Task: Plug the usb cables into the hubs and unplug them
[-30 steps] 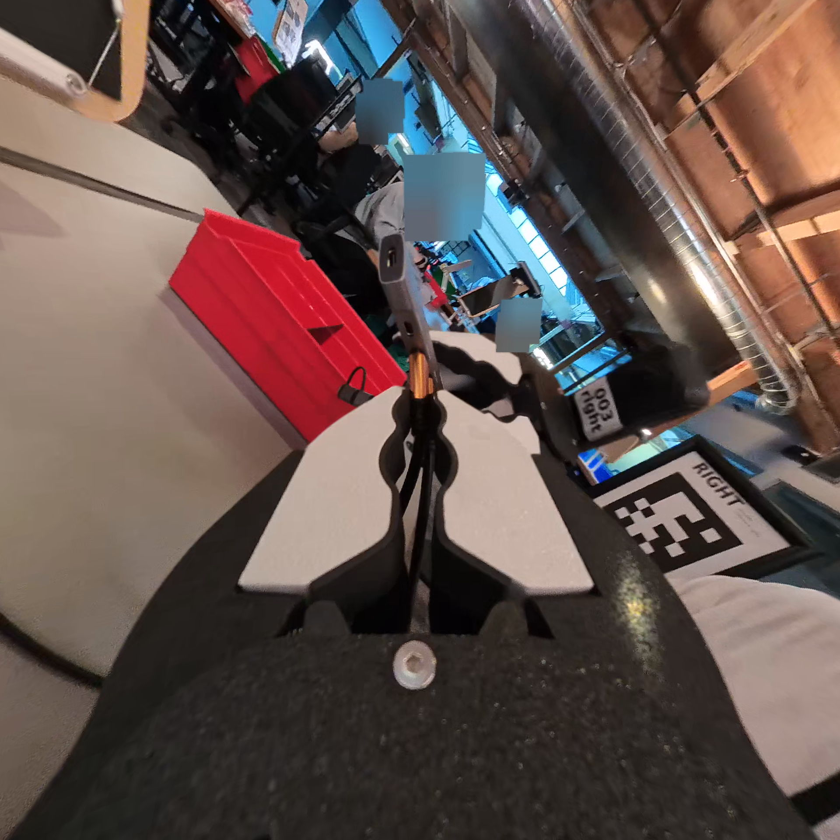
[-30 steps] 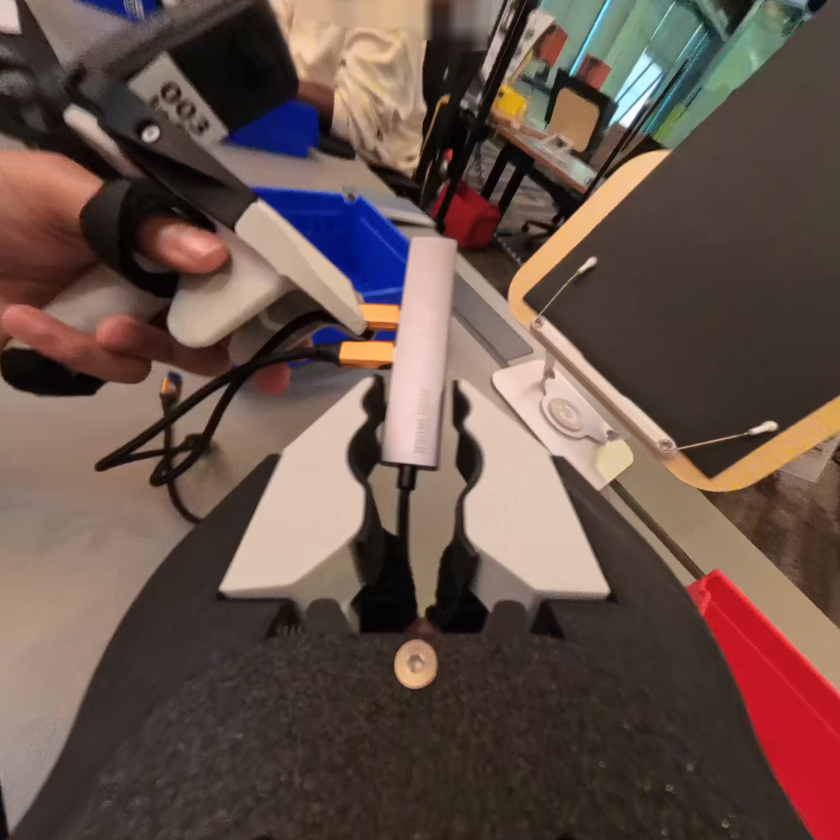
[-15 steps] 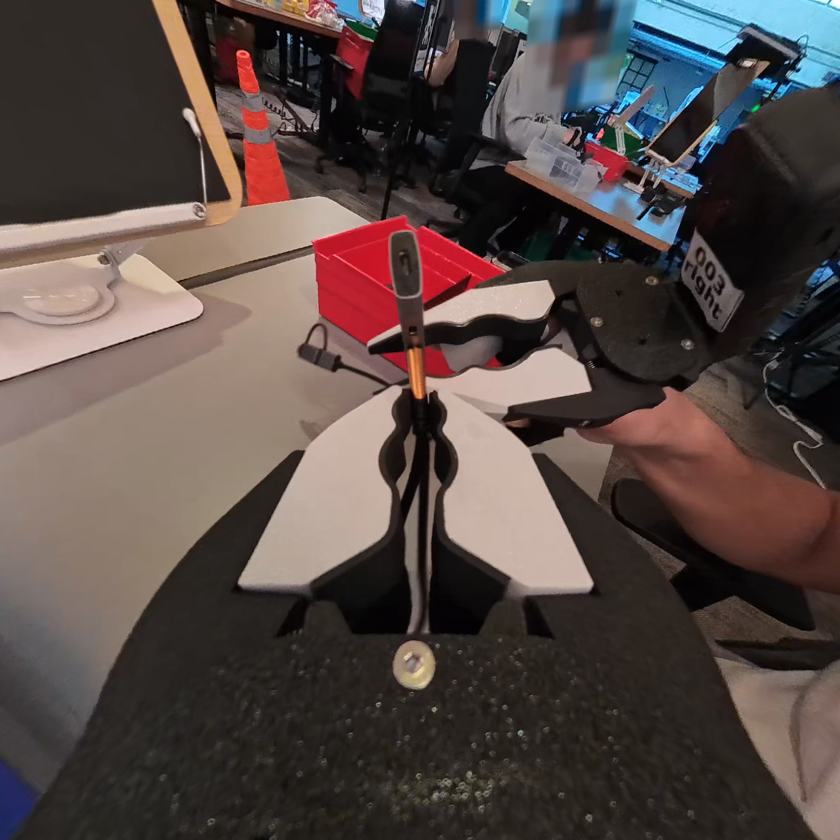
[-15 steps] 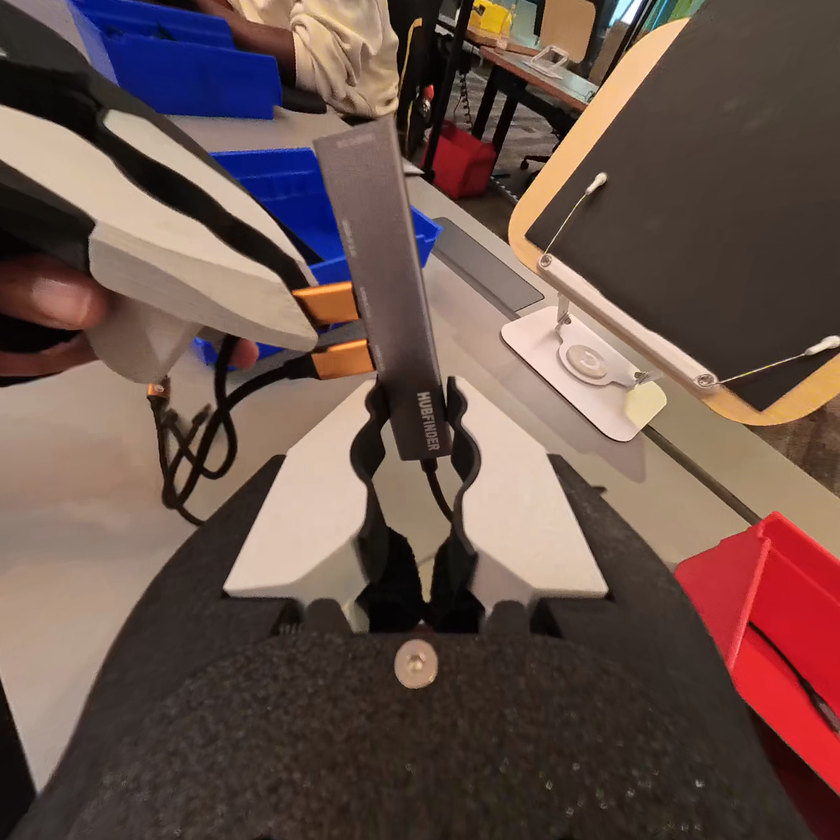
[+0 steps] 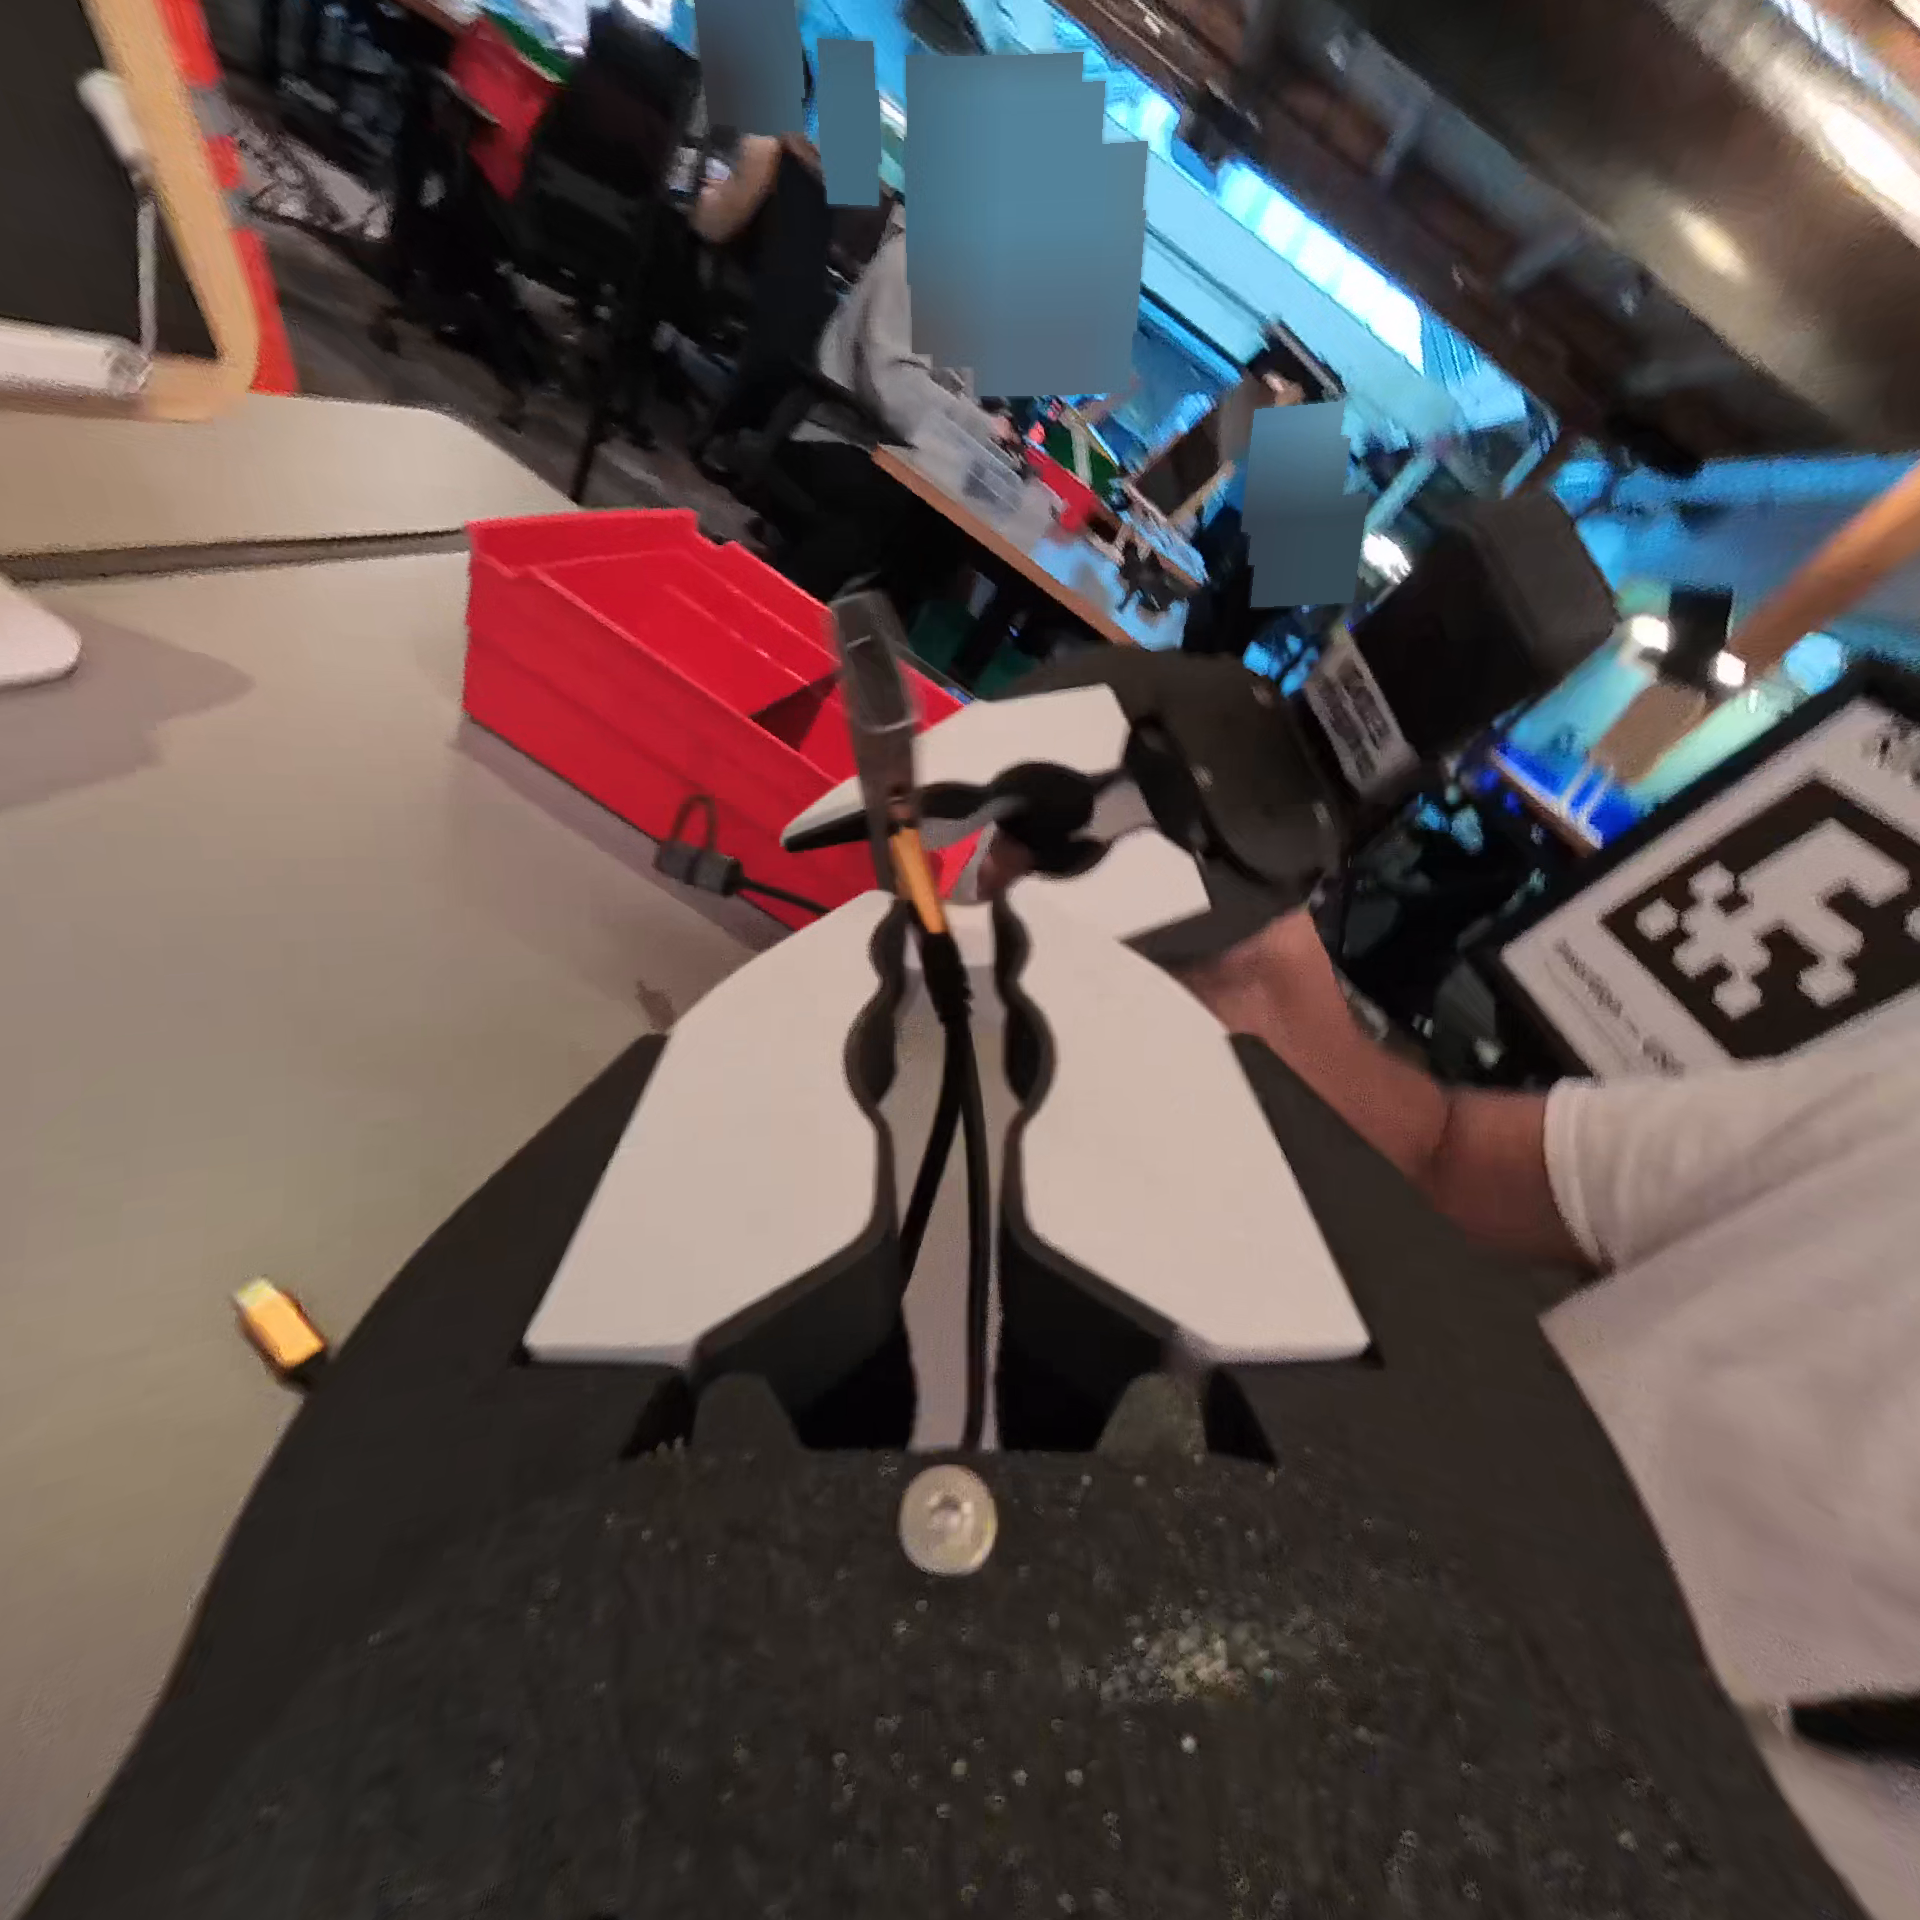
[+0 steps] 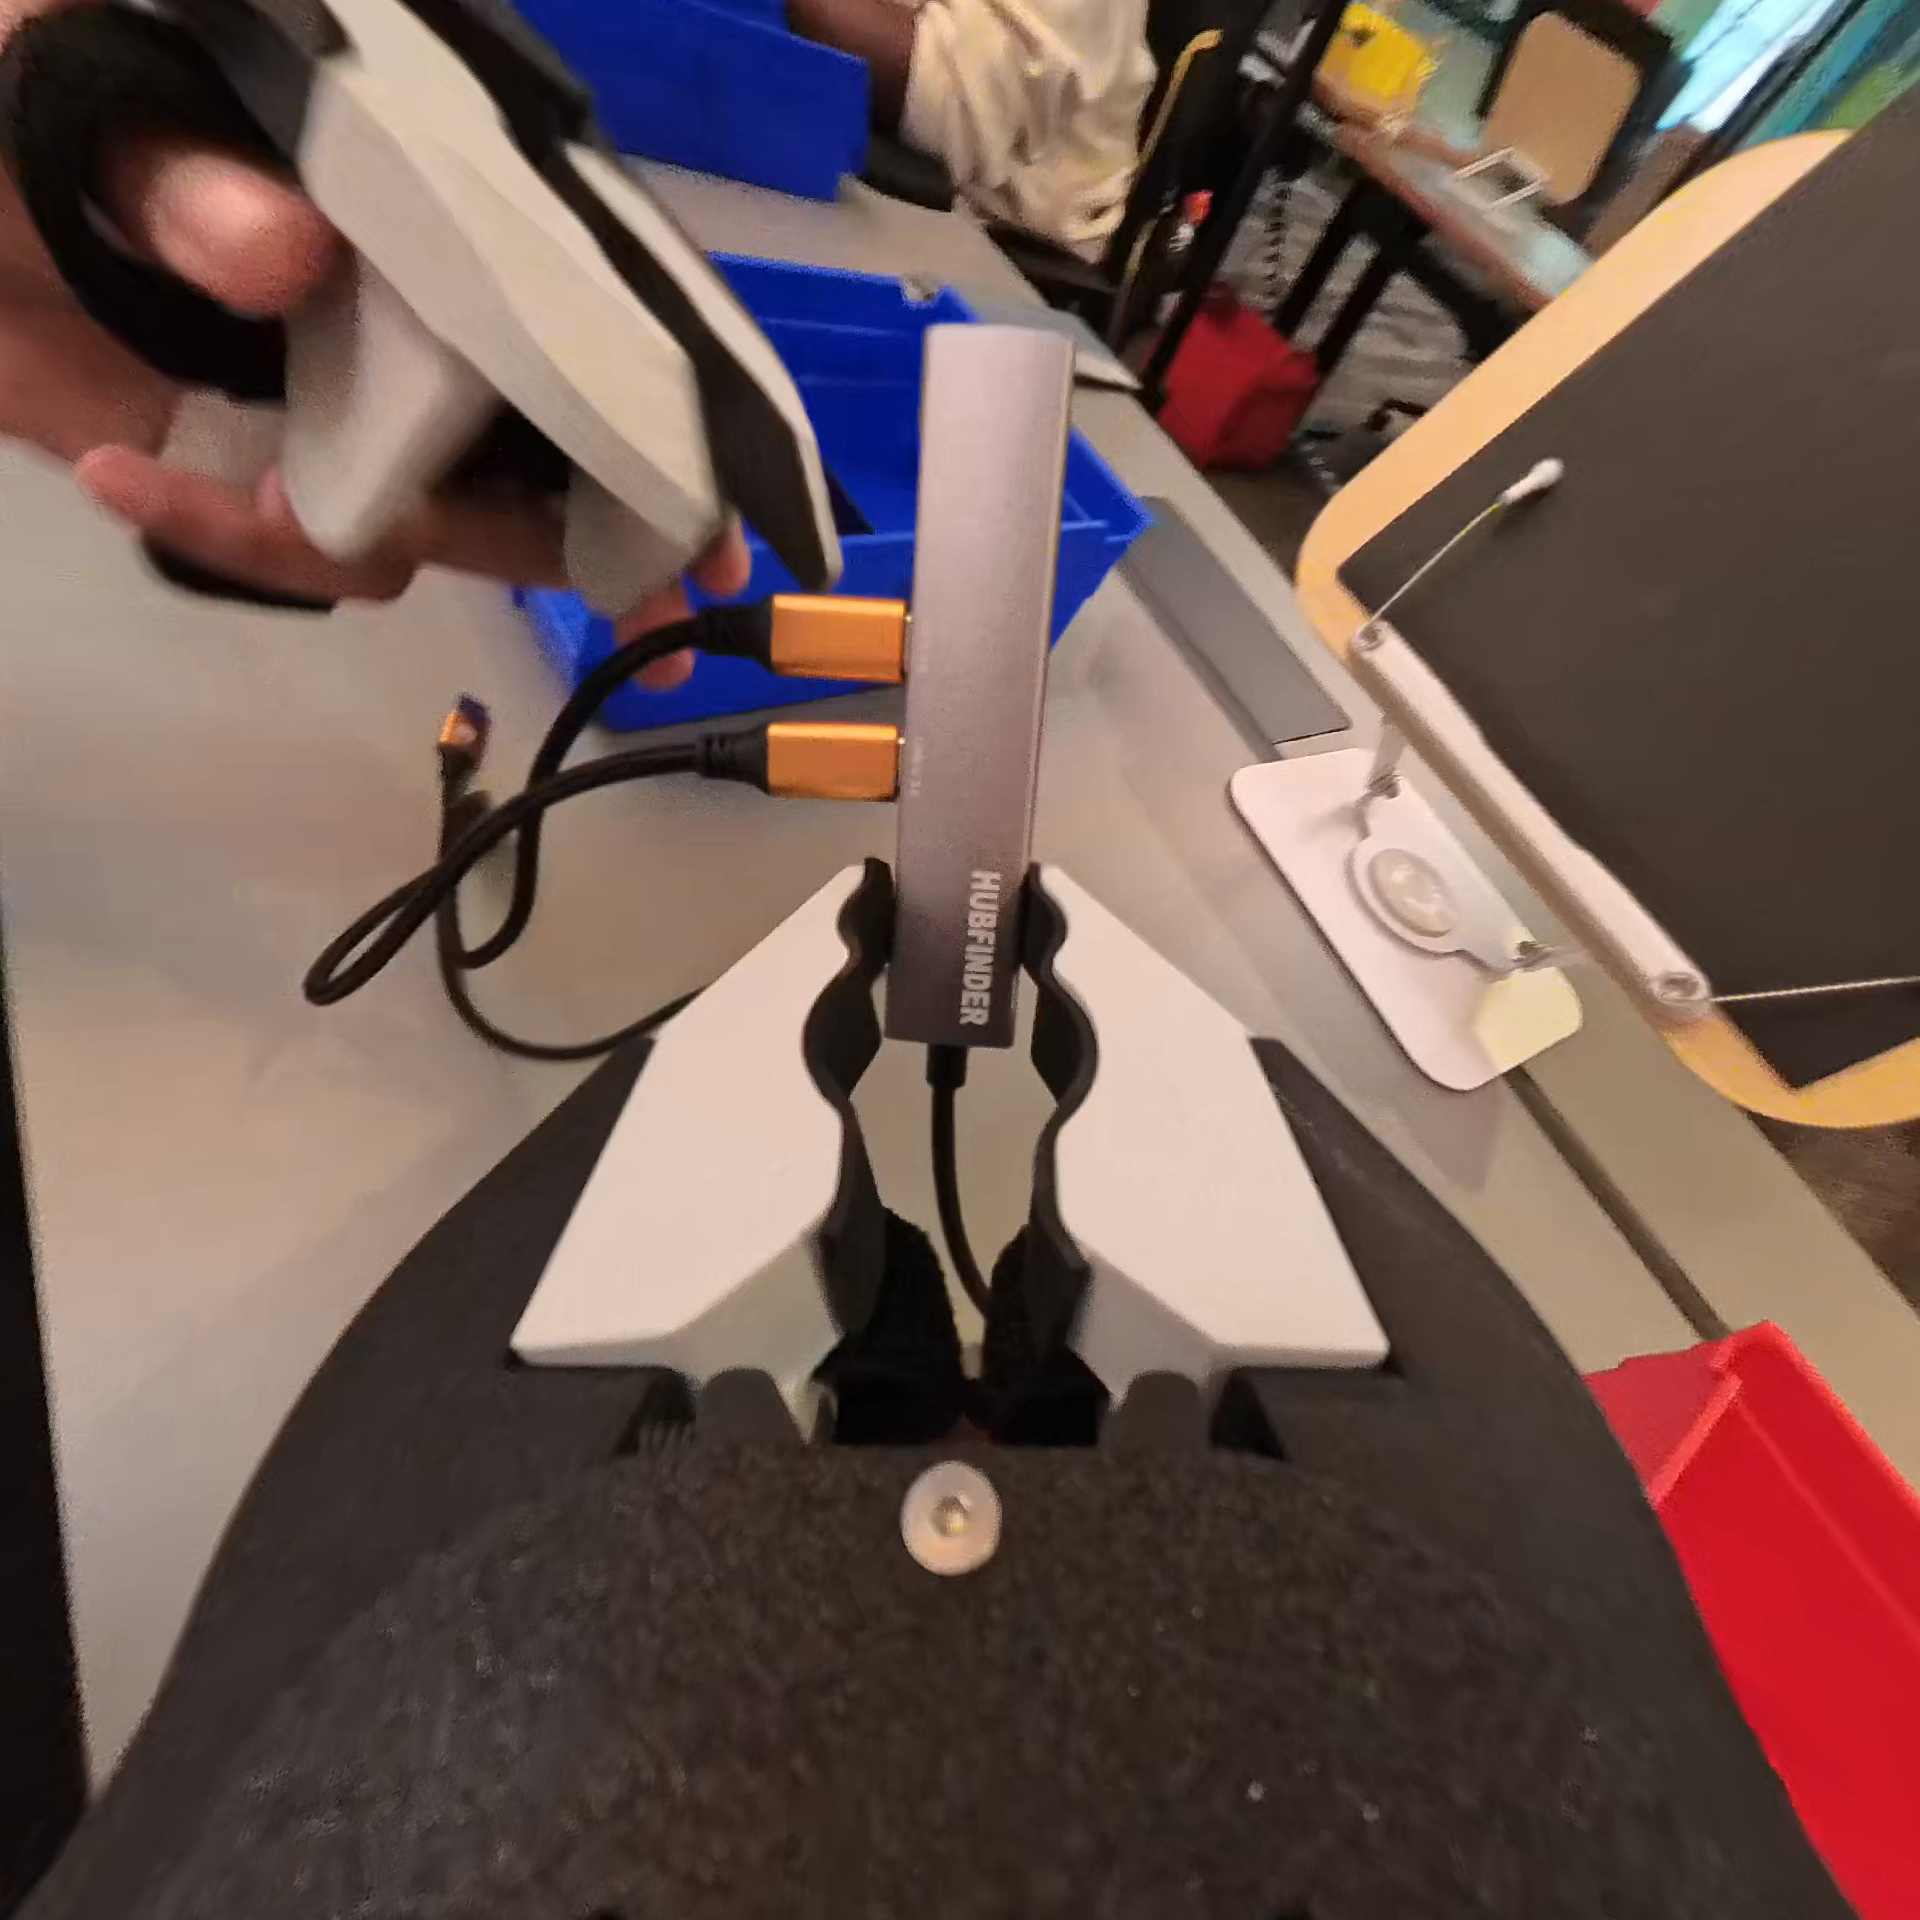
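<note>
My right fingers are clenched on the lower end of a slim grey hub, which stands nearly upright between the black pads with its own thin black lead dropping down the gap behind them. Two orange-tipped plugs sit in the hub's left edge, one above the other, their black cables looping down onto the grey table. My left gripper is released: its fingers stand a narrow gap apart, and the plug and cables run through that gap without being pinched, the tips just short of the hub's edge. Seen from the right wrist, that left gripper hangs tilted down from the upper left, a hand wrapped round its handle. From the left wrist, my right gripper reaches in from the right, forearm level behind it. A loose orange plug lies on the table to the left. A red bin sits beyond, a blue bin behind the hub, and a black board with a pale wooden rim stands to the right.
</note>
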`<state>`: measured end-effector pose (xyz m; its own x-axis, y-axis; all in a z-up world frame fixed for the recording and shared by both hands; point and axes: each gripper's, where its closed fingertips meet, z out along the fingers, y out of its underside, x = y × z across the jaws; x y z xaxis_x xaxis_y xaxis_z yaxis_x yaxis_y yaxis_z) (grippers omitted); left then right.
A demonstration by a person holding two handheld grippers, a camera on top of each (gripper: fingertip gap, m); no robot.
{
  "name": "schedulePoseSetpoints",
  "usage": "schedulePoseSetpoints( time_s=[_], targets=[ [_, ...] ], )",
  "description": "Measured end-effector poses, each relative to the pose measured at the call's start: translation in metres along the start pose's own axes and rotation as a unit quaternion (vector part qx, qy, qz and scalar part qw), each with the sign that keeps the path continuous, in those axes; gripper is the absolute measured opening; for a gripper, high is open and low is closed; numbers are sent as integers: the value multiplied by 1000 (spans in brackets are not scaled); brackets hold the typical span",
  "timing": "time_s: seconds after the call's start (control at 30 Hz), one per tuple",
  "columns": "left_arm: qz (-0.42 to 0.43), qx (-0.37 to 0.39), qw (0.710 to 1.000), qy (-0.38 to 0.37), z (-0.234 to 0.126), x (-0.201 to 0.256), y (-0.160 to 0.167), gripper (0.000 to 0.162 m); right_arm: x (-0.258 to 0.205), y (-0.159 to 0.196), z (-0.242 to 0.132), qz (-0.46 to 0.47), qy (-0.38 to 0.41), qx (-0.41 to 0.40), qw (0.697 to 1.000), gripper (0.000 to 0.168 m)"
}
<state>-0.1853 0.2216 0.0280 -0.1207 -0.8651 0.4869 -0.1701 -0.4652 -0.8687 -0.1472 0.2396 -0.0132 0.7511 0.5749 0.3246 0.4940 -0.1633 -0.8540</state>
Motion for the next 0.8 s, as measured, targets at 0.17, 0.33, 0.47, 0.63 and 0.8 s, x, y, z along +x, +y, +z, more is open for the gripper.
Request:
schedulePoseSetpoints(
  time_s=[0.17, 0.33, 0.47, 0.63, 0.8],
  targets=[
    [209, -56, 976, 3, -21, 8, 13, 43, -24, -2, -40, 62, -190, 69, 977, 23],
    [376, -80, 923, 34, -10, 34, 34, 40, -64, 6, -60, 87, -345, 73, 932, 23],
    [476, -94, 874, 25, 5, 50, 45, 45, -86, 20, -63, 115, -428, 55, 895, 23],
    [567, -166, 806, 41, 9, 58, 74, 42, -112, 33, -74, 106, -505, 28, 856, 22],
    [611, -197, 764, 66, 9, 58, 97, 18, -111, 33, -70, 126, -514, 31, 848, 23]
  ],
)
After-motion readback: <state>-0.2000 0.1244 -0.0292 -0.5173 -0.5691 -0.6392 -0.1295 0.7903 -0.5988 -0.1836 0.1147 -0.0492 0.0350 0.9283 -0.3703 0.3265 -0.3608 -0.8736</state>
